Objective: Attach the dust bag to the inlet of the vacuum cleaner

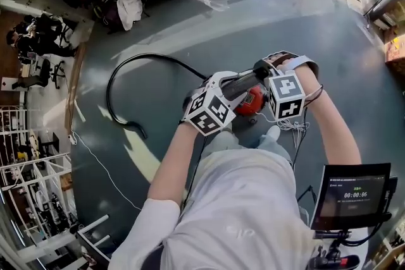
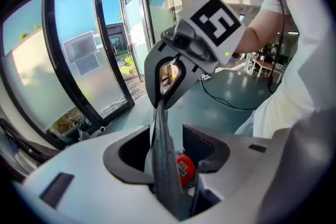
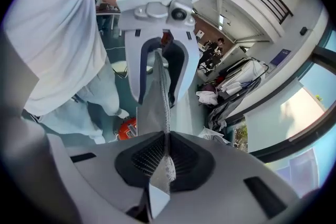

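Low over the red vacuum cleaner [image 1: 253, 101]: right gripper [image 3: 167, 140] clamped on dust bag [image 3: 155, 105] to keep it hanging; left gripper [image 2: 168, 153] jaws wide apart, fabric loose between them, probably lining up a hold.

left gripper [image 2: 168, 157] agape, right gripper [image 3: 167, 157] in a tight pinch

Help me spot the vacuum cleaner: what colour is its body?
The vacuum cleaner is red; the head view shows it best.

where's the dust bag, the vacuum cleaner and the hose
dust bag [image 3: 155, 105], right gripper view, grey cloth
vacuum cleaner [image 1: 252, 102], head view, red body
hose [image 1: 152, 55], head view, top of its curve
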Demonstrator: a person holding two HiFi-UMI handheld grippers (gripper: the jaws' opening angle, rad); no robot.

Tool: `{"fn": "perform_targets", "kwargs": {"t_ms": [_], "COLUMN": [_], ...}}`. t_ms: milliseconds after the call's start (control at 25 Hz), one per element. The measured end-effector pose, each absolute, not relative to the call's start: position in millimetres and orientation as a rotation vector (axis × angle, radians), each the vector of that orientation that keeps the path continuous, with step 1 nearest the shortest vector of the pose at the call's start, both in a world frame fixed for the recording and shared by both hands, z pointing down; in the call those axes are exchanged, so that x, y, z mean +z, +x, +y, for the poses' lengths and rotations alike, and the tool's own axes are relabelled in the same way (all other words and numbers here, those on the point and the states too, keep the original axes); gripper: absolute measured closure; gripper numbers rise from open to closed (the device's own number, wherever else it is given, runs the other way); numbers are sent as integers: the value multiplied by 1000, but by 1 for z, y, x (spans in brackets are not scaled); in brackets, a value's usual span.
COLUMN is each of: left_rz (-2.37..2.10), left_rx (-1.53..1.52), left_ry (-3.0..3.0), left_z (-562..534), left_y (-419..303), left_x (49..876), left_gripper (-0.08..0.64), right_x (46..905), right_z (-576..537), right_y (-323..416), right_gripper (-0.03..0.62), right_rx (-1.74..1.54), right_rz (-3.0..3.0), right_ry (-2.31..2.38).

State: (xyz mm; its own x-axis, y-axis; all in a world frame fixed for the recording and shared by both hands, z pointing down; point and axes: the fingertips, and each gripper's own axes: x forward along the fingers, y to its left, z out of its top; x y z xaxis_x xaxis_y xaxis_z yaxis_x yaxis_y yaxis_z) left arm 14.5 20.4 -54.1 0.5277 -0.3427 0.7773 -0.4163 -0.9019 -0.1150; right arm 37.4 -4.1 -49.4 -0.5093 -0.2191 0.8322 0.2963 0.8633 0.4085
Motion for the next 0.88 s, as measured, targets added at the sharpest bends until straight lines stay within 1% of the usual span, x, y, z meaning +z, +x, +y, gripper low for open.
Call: {"fn": "perform_targets", "kwargs": {"t_ms": [120,160,200,480,720,800,880], "left_rz": [-683,-686,-689,-668,-576,-546,-510], "left_rx": [1500,1532,1534,1413,1320,1249,1170], "left_ry": [2639,2625,2608,2554,2545,2540,2509], "left_z": [17,17,18,37,65,82,100], "left_y": [10,6,5,27,63,82,101], "left_x": [-33,-27,-23,-6,11,28,65], "left_gripper": [387,477,528,531,530,529,529], "right_x": [-44,-40,-35,-17,-1,16,53], "right_z": [5,7,10,29,56,71,88], "right_y": [34,33,33,56,91,110,128], "right_gripper": [557,557,557,555,555,555,555], "right_rx": [-608,-602,-596,-549,-477,-426,-362], "right_rz": [-2050,-2050,-2048,-2017,-1933,-1906,-1878], "right_ry": [-89,-98,-106,-157,-259,-292,-336]}}
